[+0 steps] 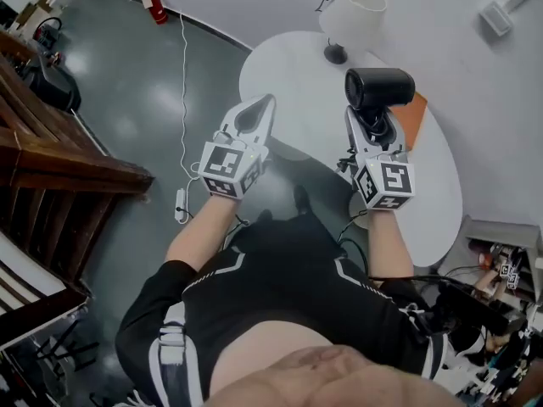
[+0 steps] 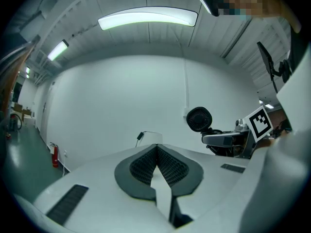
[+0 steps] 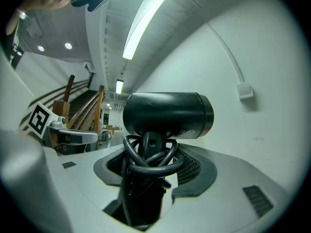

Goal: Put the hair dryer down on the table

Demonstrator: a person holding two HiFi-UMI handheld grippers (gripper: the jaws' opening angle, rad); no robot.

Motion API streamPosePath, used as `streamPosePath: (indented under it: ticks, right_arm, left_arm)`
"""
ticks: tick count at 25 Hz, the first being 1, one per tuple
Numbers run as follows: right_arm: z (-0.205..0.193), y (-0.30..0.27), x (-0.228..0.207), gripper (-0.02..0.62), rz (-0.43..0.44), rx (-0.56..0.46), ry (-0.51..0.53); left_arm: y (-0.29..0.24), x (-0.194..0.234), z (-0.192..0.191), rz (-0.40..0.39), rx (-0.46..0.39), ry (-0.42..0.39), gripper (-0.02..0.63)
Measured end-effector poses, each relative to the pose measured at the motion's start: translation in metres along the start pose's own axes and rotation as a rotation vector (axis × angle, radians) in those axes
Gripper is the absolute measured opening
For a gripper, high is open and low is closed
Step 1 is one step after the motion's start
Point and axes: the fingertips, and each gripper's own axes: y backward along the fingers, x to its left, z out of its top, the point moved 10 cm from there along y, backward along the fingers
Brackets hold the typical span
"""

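A: Gripper status?
B: Left gripper (image 1: 268, 100) was empty, jaws pressed together, held out level in front of the person. Right gripper (image 1: 373, 119) was beside it, jaws spread wide and pinching the dryer (image 1: 379, 87) by its handle. The cord (image 3: 148, 160) was looped round the handle between the jaws.
A: Dryer orientation?
B: Handle ran along the jaws. Barrel sat crosswise beyond the tips, long axis level, left-right in the head view. Grille end faced the left gripper and the other end pointed to the person's right.
A: On the table?
B: No, it was in the grip, over the white table (image 1: 288, 75) in the head view. An orange piece (image 1: 417, 113) lay on the table just right of the dryer. A lamp (image 1: 352, 11) stood farther back, with the wall behind it.
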Motion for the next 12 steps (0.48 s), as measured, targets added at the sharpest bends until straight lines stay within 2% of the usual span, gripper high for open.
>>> streamPosePath:
  ticks: [4, 9, 12]
  right_arm:
    - [-0.001, -0.038, -0.021, 0.264, 0.081, 0.031, 0.009]
    - [-0.003, -0.084, -0.034, 0.264, 0.227, 0.039, 0.020]
    - [-0.004, -0.106, -0.039, 0.264, 0.277, 0.047, 0.032]
  left_arm:
    - [-0.018, 0.008, -0.004, 0.090, 0.013, 0.036, 0.031]
    - [-0.025, 0.020, -0.008, 0.237, 0.008, 0.067, 0.031]
    - [-0.029, 0.023, -0.009, 0.289, 0.003, 0.074, 0.031]
